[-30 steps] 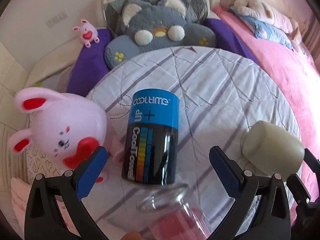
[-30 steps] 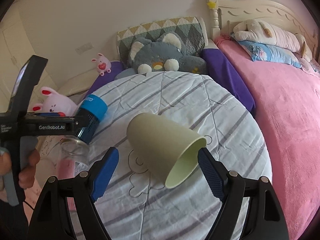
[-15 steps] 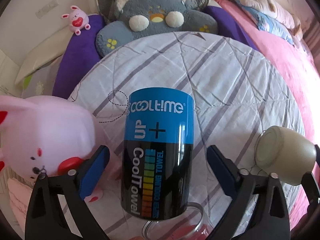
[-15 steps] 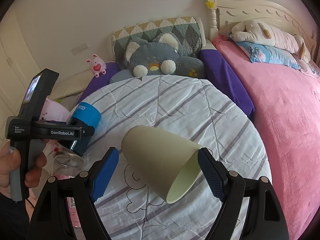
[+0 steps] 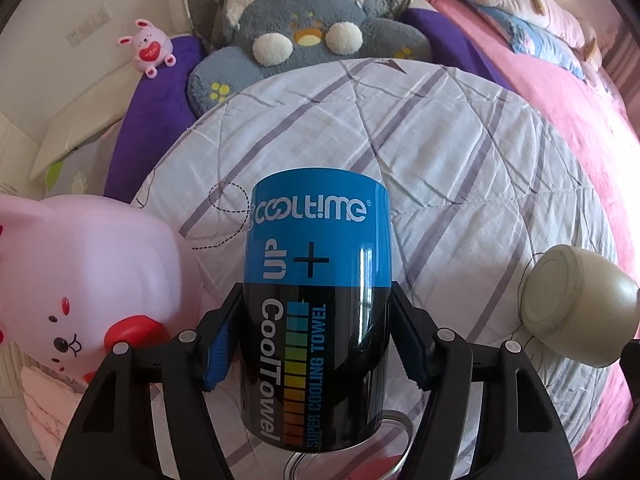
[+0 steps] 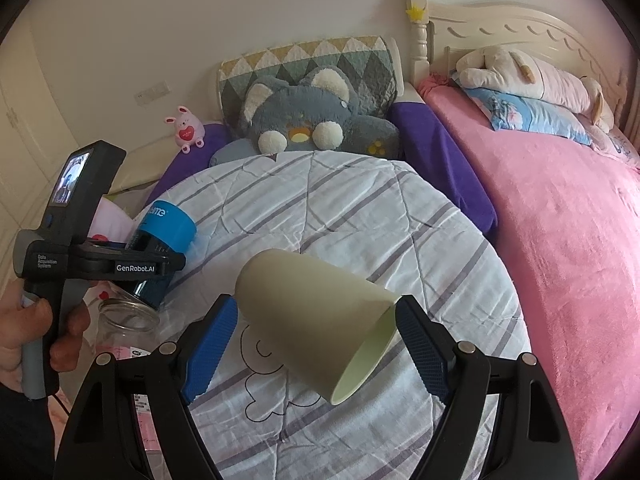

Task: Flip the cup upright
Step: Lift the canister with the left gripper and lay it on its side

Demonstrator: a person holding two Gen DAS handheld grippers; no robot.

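Left tongs [image 5: 316, 344] grip the can [image 5: 318, 304]; cup [image 6: 316, 320] lies sideways.

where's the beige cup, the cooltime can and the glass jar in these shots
beige cup [image 6: 320, 312]: right wrist view, on its side wall, midway along.
cooltime can [image 5: 316, 280]: left wrist view, on the blue band of its label.
glass jar [image 6: 128, 320]: right wrist view, on its open rim, beside the can.
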